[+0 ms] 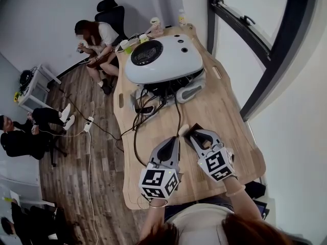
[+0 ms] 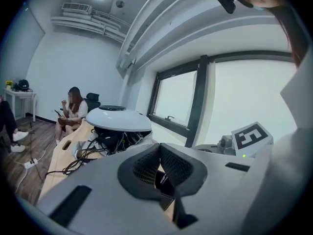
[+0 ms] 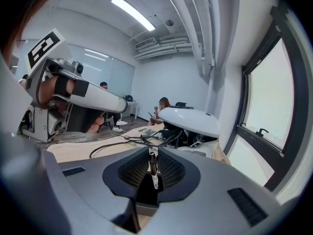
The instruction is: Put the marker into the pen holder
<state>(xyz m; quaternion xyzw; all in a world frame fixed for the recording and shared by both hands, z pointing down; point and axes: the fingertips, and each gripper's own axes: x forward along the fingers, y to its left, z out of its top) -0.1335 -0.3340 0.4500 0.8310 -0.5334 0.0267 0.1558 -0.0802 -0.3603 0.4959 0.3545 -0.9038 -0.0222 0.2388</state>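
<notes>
My right gripper [image 3: 153, 166] is shut on a thin dark marker [image 3: 153, 170] that stands upright between its pads, with a pale band near its lower end. In the head view, the right gripper [image 1: 192, 133] hovers over the near part of the wooden table [image 1: 219, 111], and the marker is too small to make out. A small tan object [image 1: 183, 130], perhaps the pen holder, sits just off its tips. The left gripper [image 1: 175, 140] is alongside, to the left. In its own view, the left gripper [image 2: 159, 152] is shut, tips together, with a dark shape [image 2: 164, 180] visible low behind them.
A large white domed device [image 1: 163, 60] with a dark grille fills the middle of the table, with black cables [image 1: 145, 108] tangled in front of it. Cups and small items [image 1: 134, 42] stand at the far end. Seated people [image 1: 97, 40] are beyond and to the left.
</notes>
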